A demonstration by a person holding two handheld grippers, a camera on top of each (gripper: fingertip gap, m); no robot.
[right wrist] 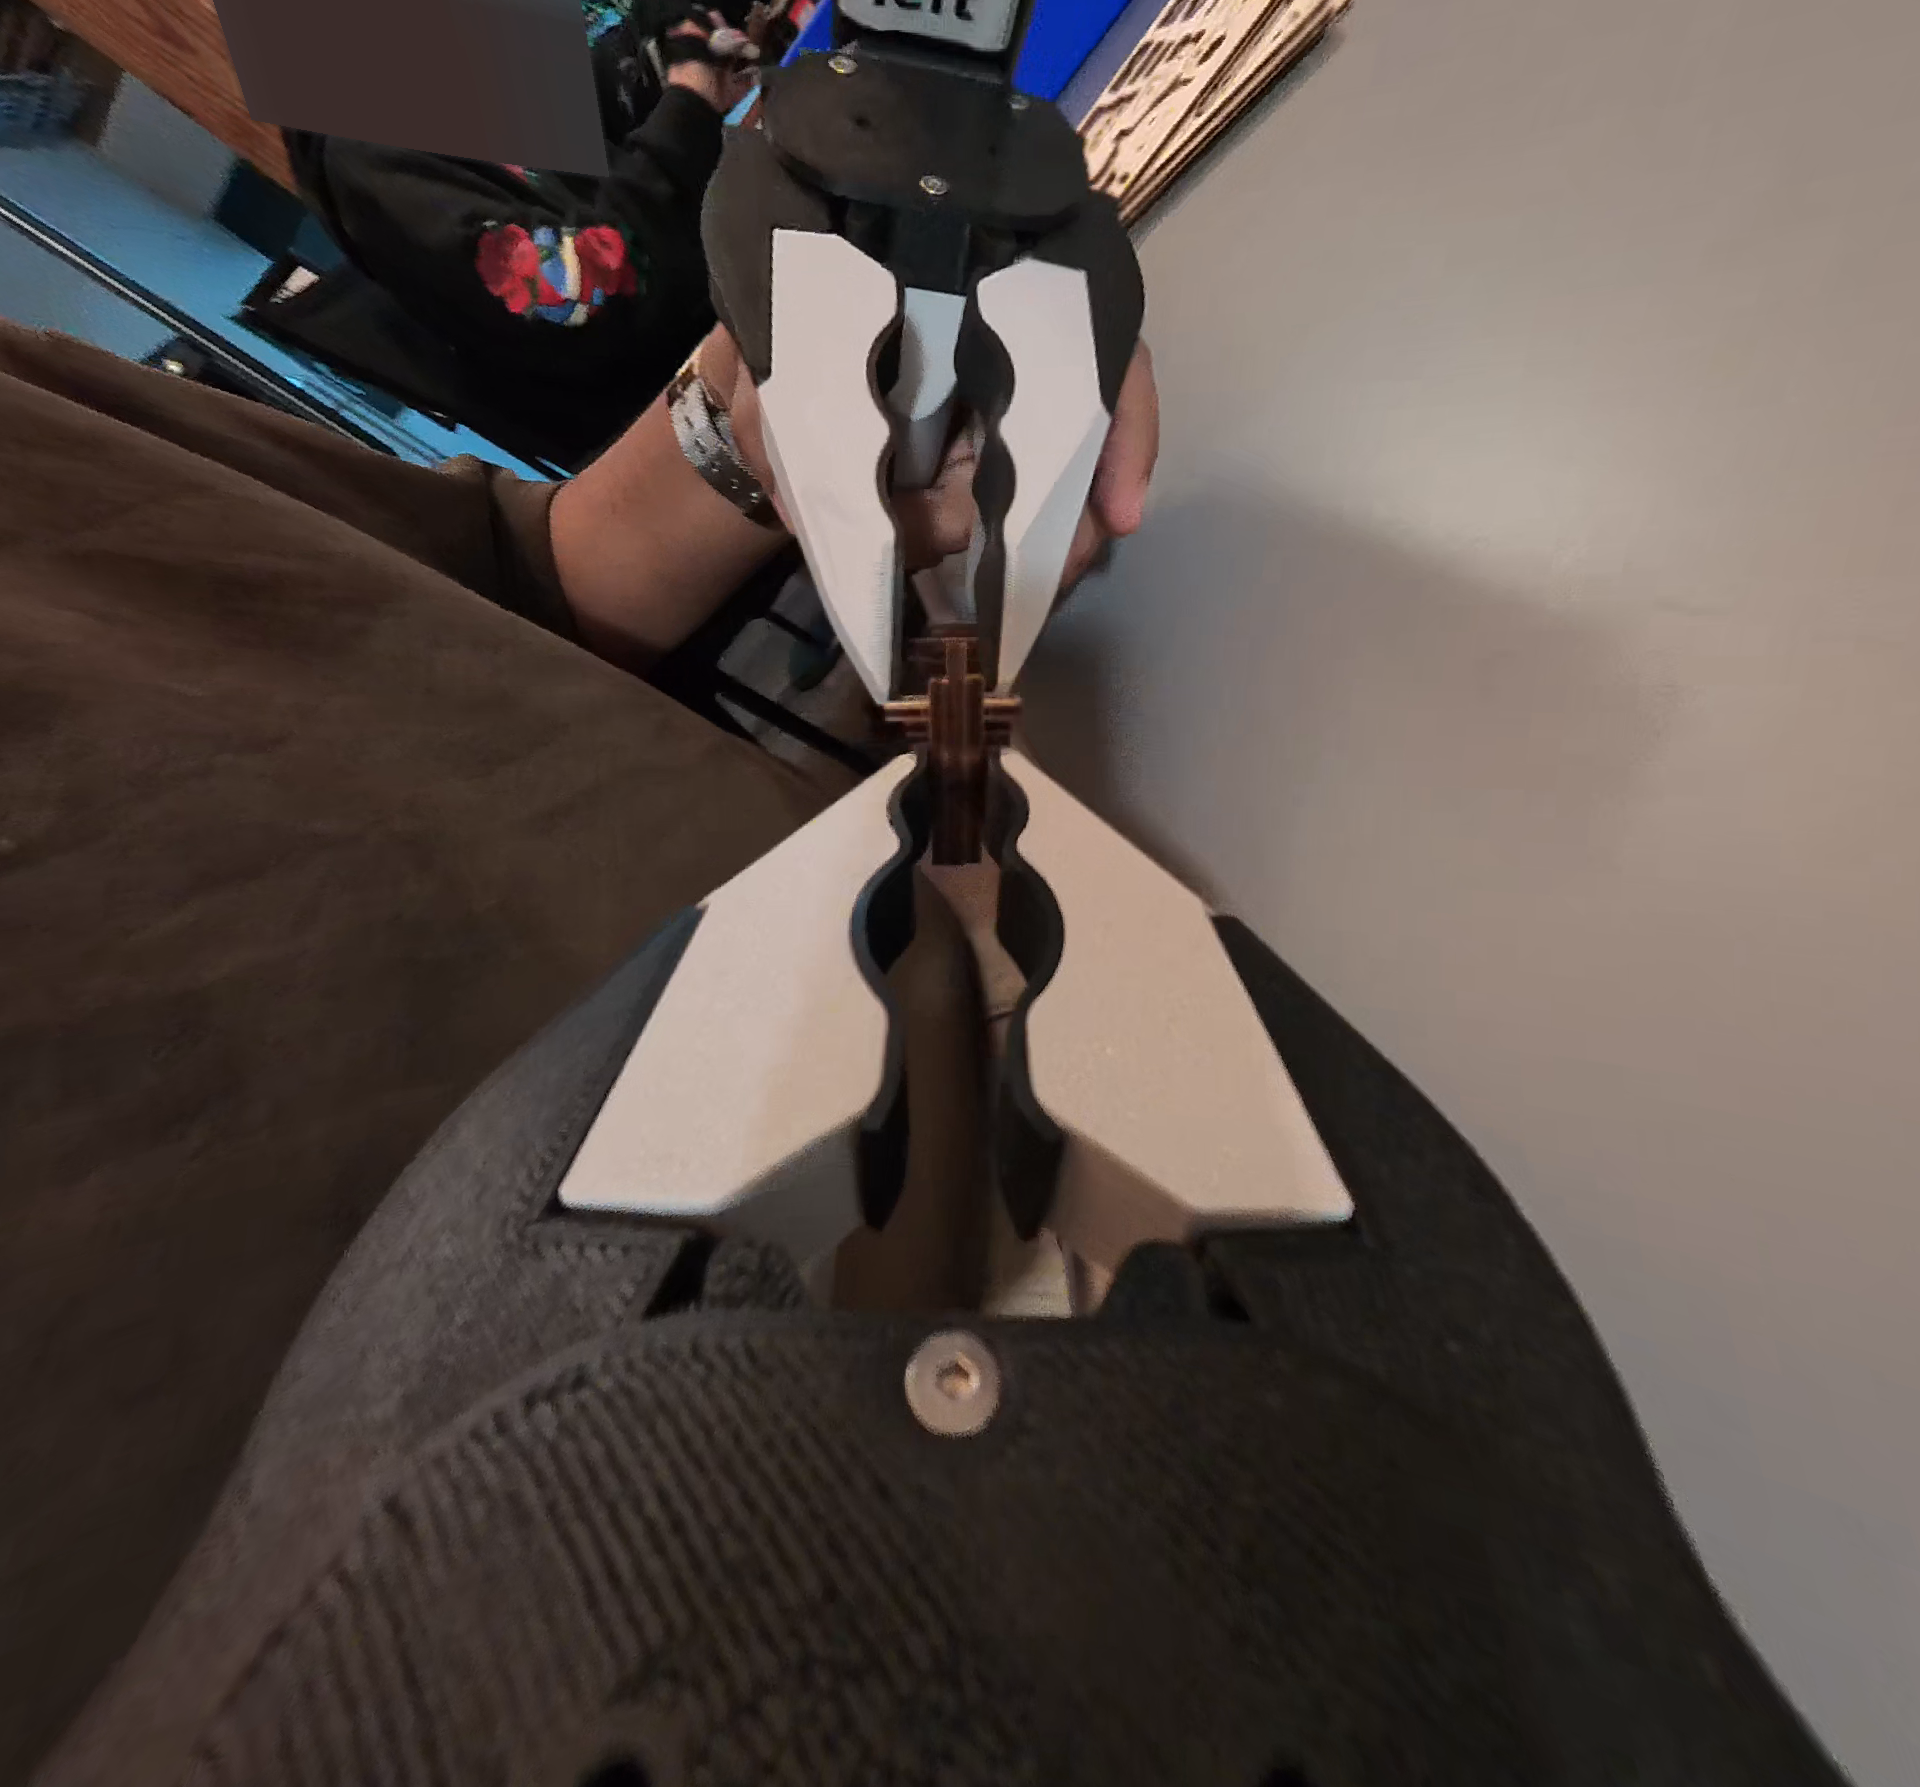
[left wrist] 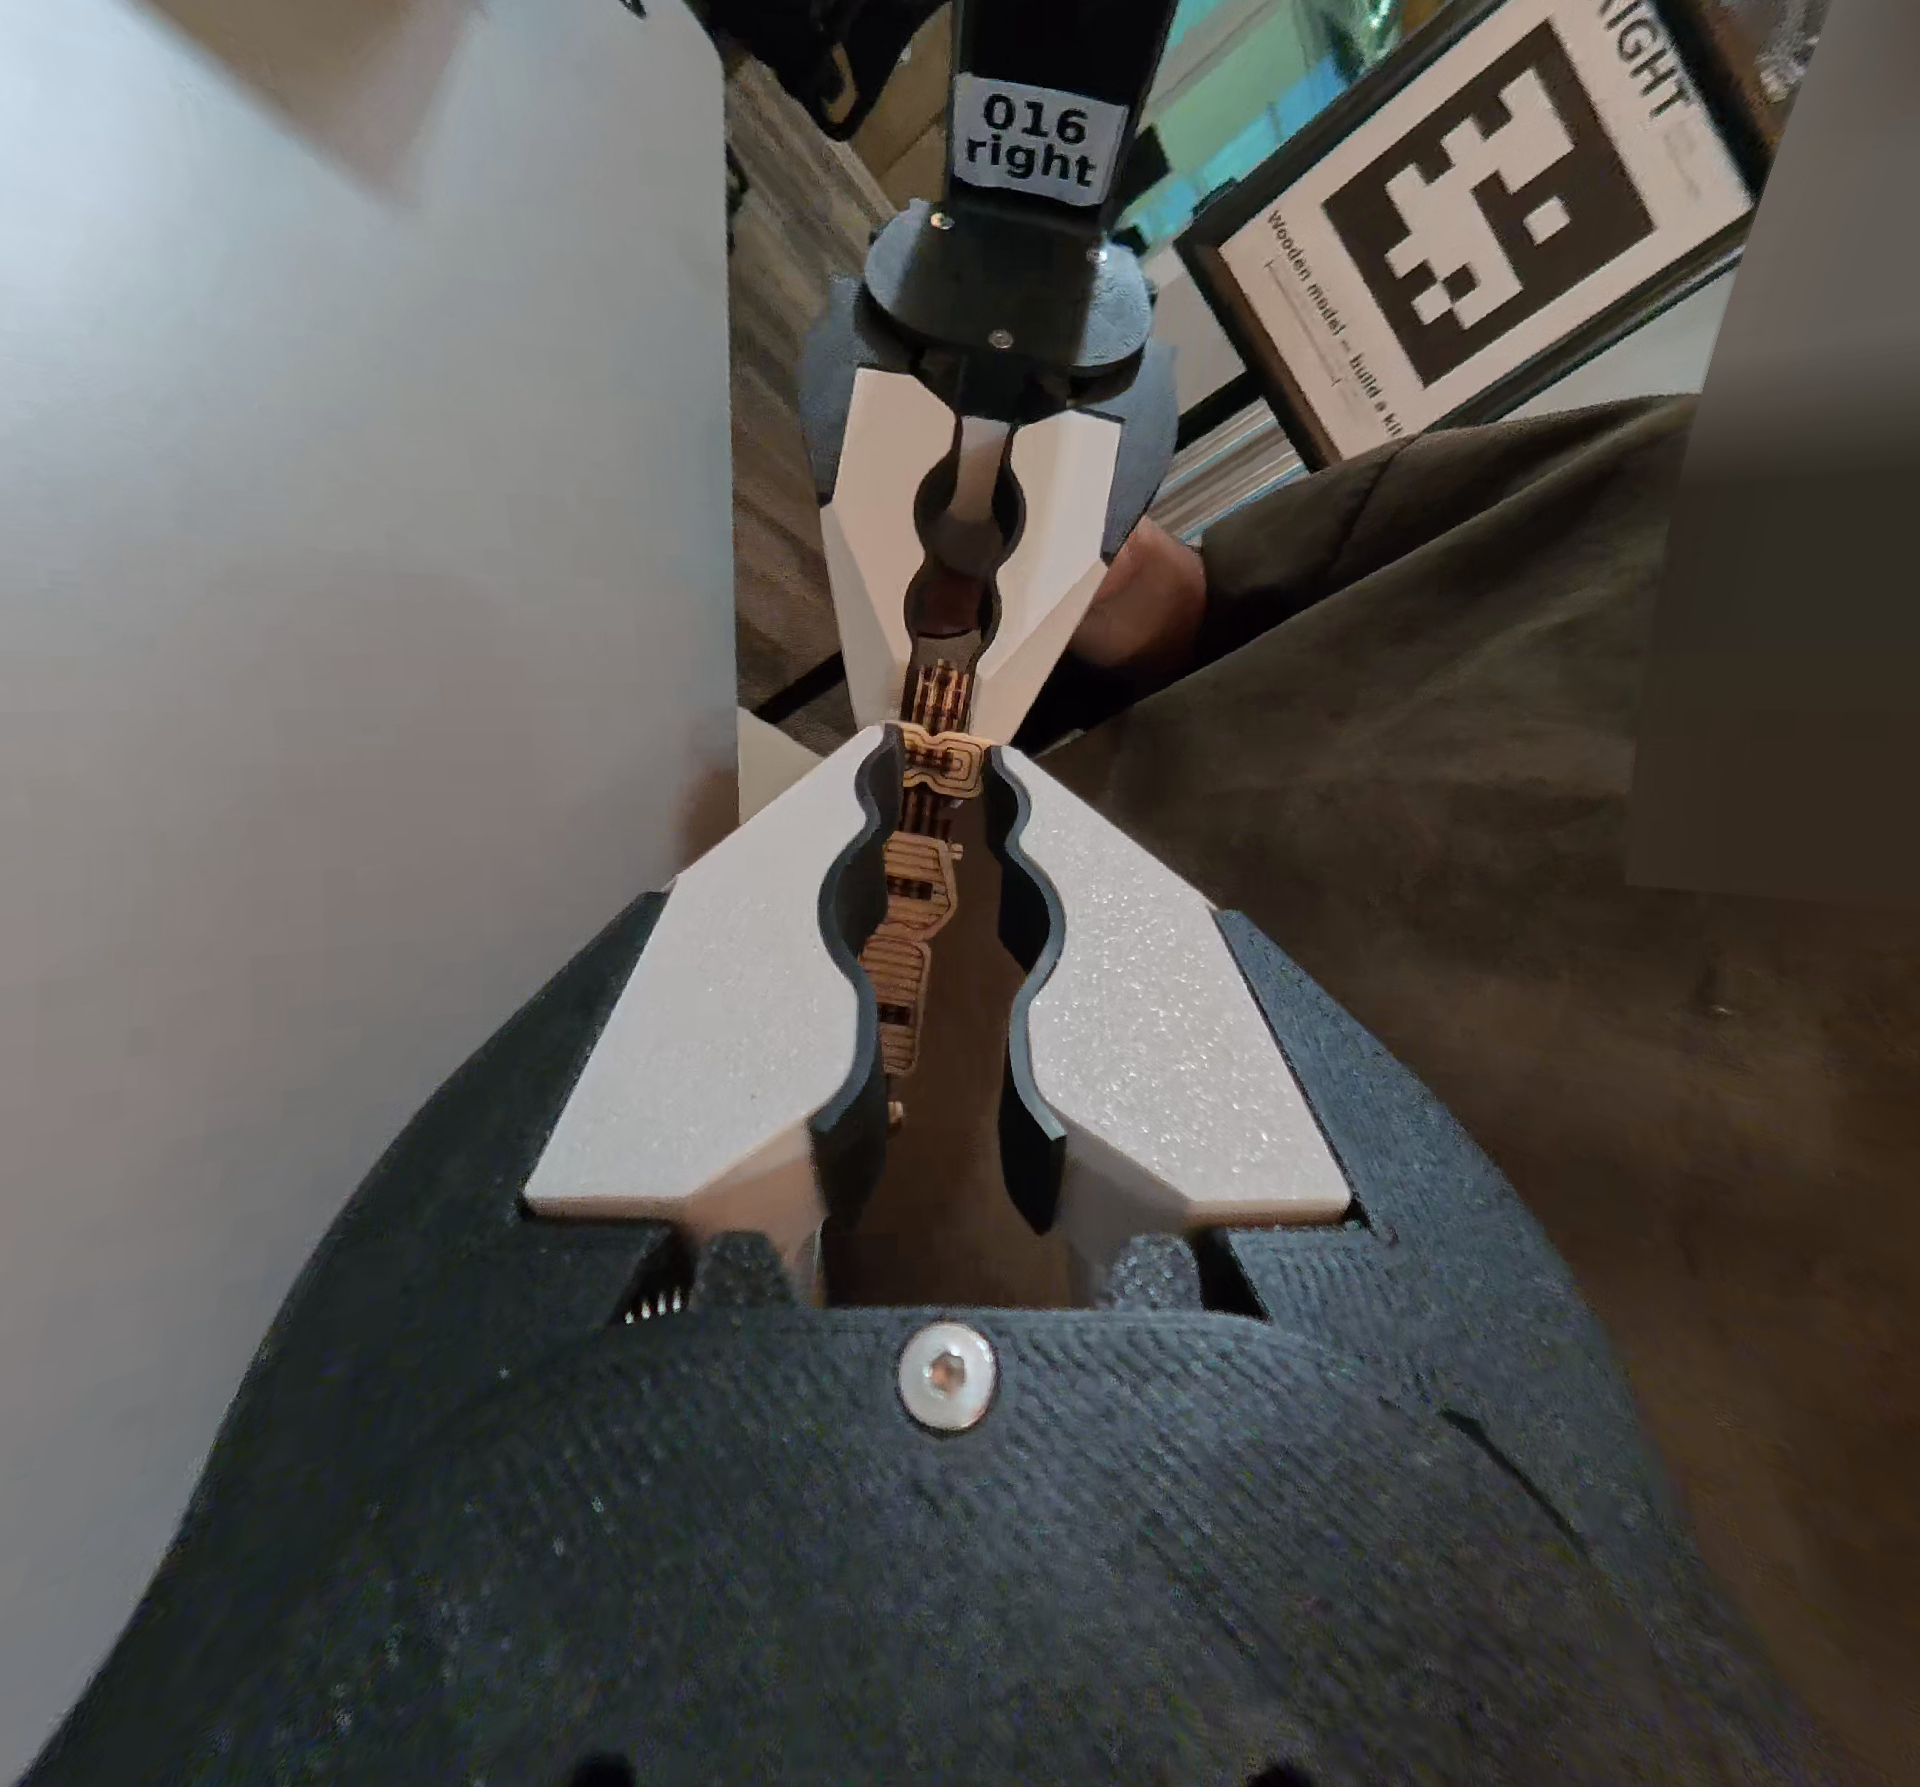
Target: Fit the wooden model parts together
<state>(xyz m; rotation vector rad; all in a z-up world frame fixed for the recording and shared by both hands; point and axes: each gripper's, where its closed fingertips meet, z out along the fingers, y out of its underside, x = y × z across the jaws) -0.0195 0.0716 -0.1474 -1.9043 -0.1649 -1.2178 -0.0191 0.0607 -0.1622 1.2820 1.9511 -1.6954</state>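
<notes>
Plywood parts meeting tip to tip, join looks partly seated.

You've got the left gripper (left wrist: 940,761) pinched on a long laser-cut wooden strip (left wrist: 909,916), and the right gripper (right wrist: 951,802) pinched on a stack of slotted pieces (right wrist: 951,729). Both are held in the air, off the grey table (right wrist: 1558,594). The parts cross and touch at the tips. Whether they're fully home, I can't tell. More cut sheets (right wrist: 1226,33) wait on the table, so I'd judge plenty is left.

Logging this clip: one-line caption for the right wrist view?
Right tool and left tool meet tip to tip, each gripping crossed wooden parts.
</notes>
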